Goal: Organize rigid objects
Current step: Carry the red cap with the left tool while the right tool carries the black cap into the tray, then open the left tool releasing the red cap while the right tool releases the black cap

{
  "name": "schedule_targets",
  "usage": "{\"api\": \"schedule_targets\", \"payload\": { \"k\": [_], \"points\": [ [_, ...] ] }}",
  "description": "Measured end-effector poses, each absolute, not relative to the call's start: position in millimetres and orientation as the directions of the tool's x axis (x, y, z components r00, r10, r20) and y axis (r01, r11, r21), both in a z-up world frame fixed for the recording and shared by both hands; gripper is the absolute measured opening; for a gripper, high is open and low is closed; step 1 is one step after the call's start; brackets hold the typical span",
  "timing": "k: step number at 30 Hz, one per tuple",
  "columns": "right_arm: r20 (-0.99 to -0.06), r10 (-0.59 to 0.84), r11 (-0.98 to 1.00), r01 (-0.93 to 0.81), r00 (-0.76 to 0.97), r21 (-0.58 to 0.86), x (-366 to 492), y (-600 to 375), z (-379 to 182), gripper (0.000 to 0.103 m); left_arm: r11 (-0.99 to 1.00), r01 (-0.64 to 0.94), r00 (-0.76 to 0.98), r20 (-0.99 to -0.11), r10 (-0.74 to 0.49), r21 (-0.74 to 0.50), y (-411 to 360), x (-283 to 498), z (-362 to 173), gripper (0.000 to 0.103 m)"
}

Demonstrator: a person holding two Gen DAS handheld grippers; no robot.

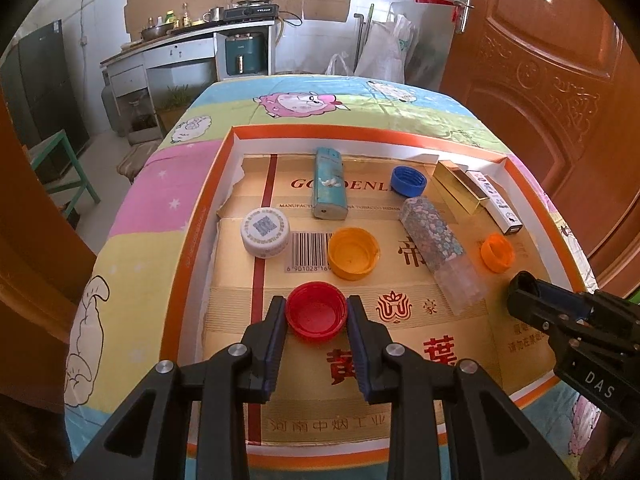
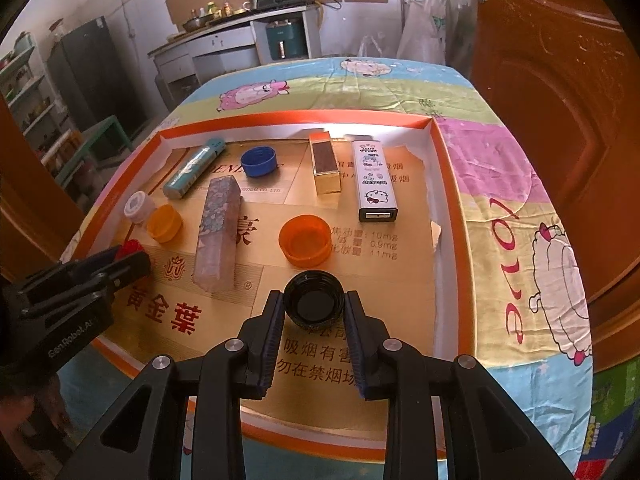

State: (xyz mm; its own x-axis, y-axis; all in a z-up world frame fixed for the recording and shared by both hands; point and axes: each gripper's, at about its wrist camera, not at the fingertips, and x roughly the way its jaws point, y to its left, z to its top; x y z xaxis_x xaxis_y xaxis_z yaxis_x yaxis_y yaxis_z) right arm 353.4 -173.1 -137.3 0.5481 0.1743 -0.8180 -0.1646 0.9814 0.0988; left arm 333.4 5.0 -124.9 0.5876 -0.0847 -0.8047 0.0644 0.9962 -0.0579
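Red cap point(image 1: 316, 311) sits clamped in the left gripper point(image 1: 316, 312); the right gripper point(image 2: 314, 307) clamps a black cap point(image 2: 314, 305).

- Red cap point(image 2: 129, 246) mostly hidden behind left gripper point(image 2: 120, 258) in right wrist view.
- Black cap hidden inside right gripper point(image 1: 520, 300) in left wrist view.
- Tray point(image 1: 224, 184) near rim cut off by gripper bodies.

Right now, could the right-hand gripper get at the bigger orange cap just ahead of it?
Probably not as things stand: the right gripper is already shut on a black cap. The path itself looks free, since the orange cap sits open side up just beyond, with bare cardboard between.
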Motion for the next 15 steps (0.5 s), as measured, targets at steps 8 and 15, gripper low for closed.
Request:
{"api": "schedule_targets", "payload": {
  "k": [8,15],
  "points": [
    [-0.811,0.173,0.982,-0.159,0.559,0.1,352.7,-175.8,-138.8,0.038,0.995,0.087,0.594,-0.799,-0.096,-0.055,4.3,332.5,-126.8,0.049],
    [-0.807,0.171,0.983,-0.158,0.565,0.098,351.3,-175.7,-137.7,0.043,0.995,0.06,0.611,-0.785,-0.102,-0.082,13.9,329.4,-123.1,0.049]
  ]
}}
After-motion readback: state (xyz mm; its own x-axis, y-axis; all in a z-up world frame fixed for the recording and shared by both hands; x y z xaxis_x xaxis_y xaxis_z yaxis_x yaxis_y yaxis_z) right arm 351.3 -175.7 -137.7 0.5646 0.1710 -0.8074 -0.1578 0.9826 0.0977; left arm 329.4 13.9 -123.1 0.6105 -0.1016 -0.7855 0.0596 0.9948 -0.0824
